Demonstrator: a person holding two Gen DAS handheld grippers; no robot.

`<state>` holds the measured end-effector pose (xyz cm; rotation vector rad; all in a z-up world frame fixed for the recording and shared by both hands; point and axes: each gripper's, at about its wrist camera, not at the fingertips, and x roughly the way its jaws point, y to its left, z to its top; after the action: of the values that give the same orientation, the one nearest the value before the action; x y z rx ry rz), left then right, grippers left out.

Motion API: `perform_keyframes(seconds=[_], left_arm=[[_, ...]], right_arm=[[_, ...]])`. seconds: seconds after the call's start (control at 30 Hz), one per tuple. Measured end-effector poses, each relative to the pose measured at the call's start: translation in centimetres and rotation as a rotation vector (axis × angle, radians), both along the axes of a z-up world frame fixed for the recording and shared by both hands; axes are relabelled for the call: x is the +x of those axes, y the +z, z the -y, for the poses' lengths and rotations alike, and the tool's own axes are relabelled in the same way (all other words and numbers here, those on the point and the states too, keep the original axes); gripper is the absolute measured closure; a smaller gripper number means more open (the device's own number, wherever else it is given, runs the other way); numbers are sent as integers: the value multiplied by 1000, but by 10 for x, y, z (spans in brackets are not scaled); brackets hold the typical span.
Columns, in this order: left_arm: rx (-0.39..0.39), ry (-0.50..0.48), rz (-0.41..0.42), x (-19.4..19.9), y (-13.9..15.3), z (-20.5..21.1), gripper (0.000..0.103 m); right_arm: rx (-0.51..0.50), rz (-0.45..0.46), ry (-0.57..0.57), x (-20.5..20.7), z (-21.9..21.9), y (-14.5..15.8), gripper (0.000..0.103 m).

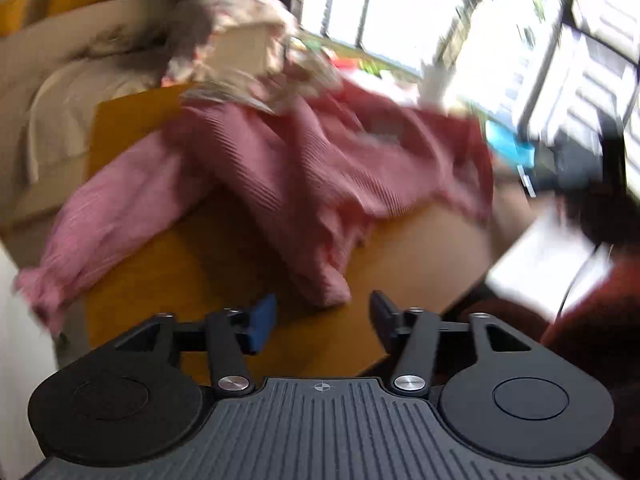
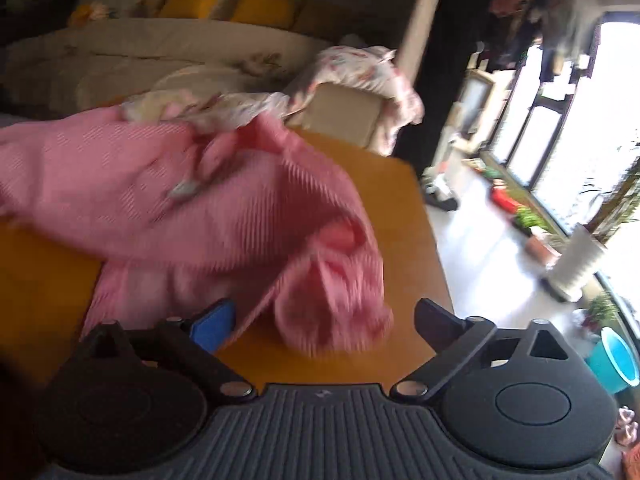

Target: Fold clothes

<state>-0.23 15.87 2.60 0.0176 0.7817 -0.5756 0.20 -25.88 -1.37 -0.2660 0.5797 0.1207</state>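
Clearly the pink top (image 1: 288, 176) is soft, light ribbed knit, lying rumpled on the table (image 1: 400, 256) with one sleeve over the edge; a cuff or hem looks the best hold. Left claw (image 1: 322, 322) and right claw (image 2: 322, 330) both gape wide, holding nothing, a cuff just ahead of each.

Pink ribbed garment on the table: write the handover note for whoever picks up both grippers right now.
Left gripper: open, empty, facing the near sleeve end.
Right gripper: open, empty, fingers either side of a bunched cuff, not closed on it.
Pink ribbed garment: crumpled on the orange table, one sleeve hanging over the table's edge.
Floral garment: draped over the chair back behind the table, partly touching the pink one.
Done: no fold visible yet.
Left: spread the pink garment flat, fold sleeves in, fold the body, then probably the floral one.
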Motion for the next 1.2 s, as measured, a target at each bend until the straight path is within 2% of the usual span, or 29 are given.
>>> perform_keyframes(seconds=[0.07,0.13,0.17,0.23,0.33,0.47,0.5,0.57,0.63,0.67,0.7,0.8,0.87,0.9,0.97,1.03,1.1,1.2], left_arm=[[-132,115,3,10,17,-28,31],[-300,200,-15,32,29,-44,31],[-355,213,-18,49,34,-43,31],[-388,191,-3,82,39,-28,28],[-402,150,-62,144,31,6,28],[-387,107,-156,201,14,32,28],[-409,94,-205,214,5,34,25],[-462,83,-298,233,-12,35,24],[-484,118,-347,252,-26,32,24],[-446,145,-319,264,-26,31,25],[-405,172,-289,276,-26,29,28],[-252,300,-140,314,-17,20,32],[-138,392,-44,334,-11,16,32],[-107,406,-26,342,-8,15,32],[-142,385,-41,343,-1,8,31],[-237,304,-71,330,5,8,28],[-339,188,-132,304,7,10,24],[-458,30,-282,271,-10,29,23]], right_arm=[[101,14,32,10,1,18,1],[202,28,63,20,3,35,0],[253,35,79,25,3,44,0],[354,50,110,35,5,62,0],[504,67,156,51,6,87,0],[622,-68,133,138,-7,75,0],[671,-111,129,155,-4,69,0],[838,-266,116,191,6,47,0],[1007,-466,65,224,8,12,0],[1088,-572,23,239,10,-7,0],[1108,-620,-42,247,13,-20,2],[971,-449,-123,267,19,-16,11],[727,-257,-188,275,17,-2,14],[614,-169,-215,279,16,5,14],[615,-165,-183,282,27,12,13],[618,-162,-150,284,38,18,10],[648,-181,-91,272,51,25,9],[572,-183,4,242,56,27,8]])
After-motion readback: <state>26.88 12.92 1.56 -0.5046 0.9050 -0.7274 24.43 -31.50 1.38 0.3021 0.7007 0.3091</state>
